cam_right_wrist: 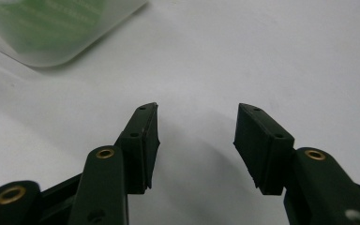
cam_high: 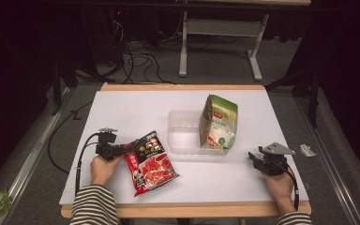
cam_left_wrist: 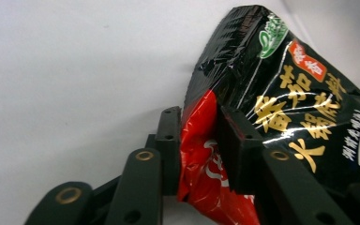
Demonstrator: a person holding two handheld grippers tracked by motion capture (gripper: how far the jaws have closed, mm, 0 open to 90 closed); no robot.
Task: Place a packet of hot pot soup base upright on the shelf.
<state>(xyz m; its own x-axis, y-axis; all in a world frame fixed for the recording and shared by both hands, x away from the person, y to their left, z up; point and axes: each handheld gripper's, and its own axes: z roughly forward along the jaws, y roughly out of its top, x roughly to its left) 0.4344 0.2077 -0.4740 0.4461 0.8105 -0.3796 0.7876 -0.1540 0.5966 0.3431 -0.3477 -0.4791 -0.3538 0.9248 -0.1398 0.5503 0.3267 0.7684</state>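
Left tool (cam_left_wrist: 199, 140) pinches the red edge of the red-and-black sauce packet (cam_high: 151, 161), which lies on the white worktop (cam_high: 122, 112) near its front left. Right tool (cam_right_wrist: 197, 140) rests on the worktop at front right, jaws apart around nothing. Farther back, a green bag (cam_high: 219, 123) stands in a clear tray (cam_high: 180, 133).

The red packet (cam_left_wrist: 281, 122) runs off the left gripper view's bottom edge.
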